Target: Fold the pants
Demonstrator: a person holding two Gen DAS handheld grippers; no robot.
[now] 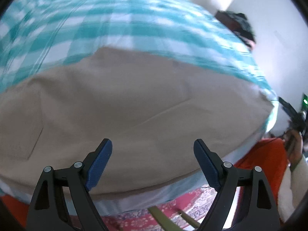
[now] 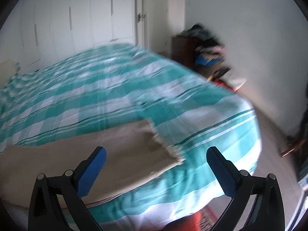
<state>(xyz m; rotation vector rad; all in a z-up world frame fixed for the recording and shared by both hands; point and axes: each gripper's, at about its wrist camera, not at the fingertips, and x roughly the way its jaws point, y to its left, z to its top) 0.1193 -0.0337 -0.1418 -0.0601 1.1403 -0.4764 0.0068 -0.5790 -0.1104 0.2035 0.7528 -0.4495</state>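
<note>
Lying pants [image 1: 119, 100] near bed edge [image 2: 192, 198], tools [image 1: 153, 163] [image 2: 156, 171] spread

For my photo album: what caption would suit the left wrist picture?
Open left gripper above beige pants spread on a teal checked bedspread.

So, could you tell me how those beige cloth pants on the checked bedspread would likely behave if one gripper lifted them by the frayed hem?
The beige cloth pants lie flat and creased, so they would probably droop limply. On the teal-and-white checked bedspread, they would likely drag and bunch, not slide. The frayed hem looks thin, probably easy to pinch.
</note>
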